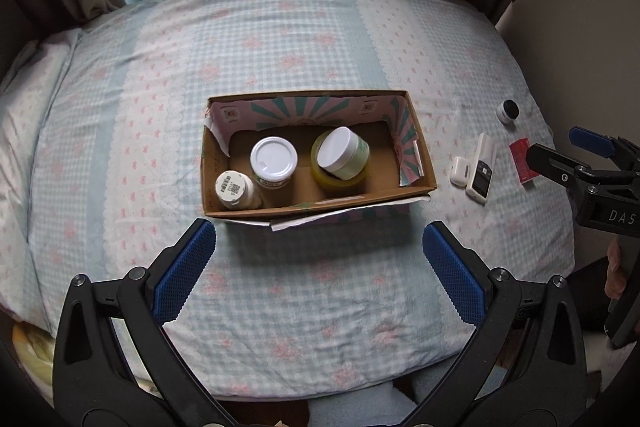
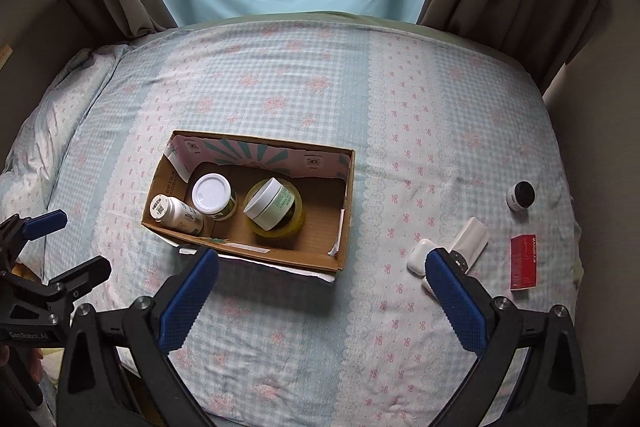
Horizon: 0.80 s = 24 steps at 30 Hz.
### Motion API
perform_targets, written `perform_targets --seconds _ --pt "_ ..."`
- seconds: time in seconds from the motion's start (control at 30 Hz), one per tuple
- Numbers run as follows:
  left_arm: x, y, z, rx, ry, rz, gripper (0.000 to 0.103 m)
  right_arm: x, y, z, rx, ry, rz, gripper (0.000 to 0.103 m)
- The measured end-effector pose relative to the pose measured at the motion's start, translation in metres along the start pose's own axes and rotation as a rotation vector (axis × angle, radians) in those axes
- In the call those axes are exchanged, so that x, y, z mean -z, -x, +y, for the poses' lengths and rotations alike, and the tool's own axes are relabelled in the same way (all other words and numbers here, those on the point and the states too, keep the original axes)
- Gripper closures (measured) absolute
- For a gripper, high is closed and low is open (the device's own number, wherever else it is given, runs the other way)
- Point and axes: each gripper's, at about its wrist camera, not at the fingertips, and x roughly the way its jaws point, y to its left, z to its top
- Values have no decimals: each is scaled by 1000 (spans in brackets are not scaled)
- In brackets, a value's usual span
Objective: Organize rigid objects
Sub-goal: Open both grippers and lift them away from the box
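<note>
At the centre of both frames, on the bed [image 1: 320, 39], sits the open box [image 1: 224, 211]. Inside: a tape roll [image 2: 294, 223] with a green jar [image 2: 269, 203] in its ring, a white-lidded jar [image 1: 274, 159], and a bottle [image 1: 234, 190] at lower left. At right lie a white device [image 1: 481, 169], red packet [image 2: 523, 262], earbud case [image 1: 459, 171] and small pot [image 2: 521, 195]. My left fingers [image 1: 319, 259] and right fingers [image 2: 322, 287] are both spread wide, holding nothing.

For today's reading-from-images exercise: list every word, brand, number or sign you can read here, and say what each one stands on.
"DAS", cut off: right gripper body.
"GenRobot.AI": left gripper body.
"MARUBI", roughly: red box; its smaller print is unreadable.
Barcode and QR code: bottle cap; digits too small.
Jar label, carton print, device screen: too blurred.
</note>
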Motion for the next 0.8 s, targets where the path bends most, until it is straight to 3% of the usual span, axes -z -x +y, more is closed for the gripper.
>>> perform_targets --seconds 0.3,0.47,0.8 --pt "5 18 -112 -47 -15 -57 0 37 54 -114 52 -71 -44 0" --pt "5 11 -173 -7 -22 -51 0 52 69 -176 79 -104 -41 0" --pt "-9 -37 -278 35 -63 -5 0 52 54 -263 67 -117 -11 0"
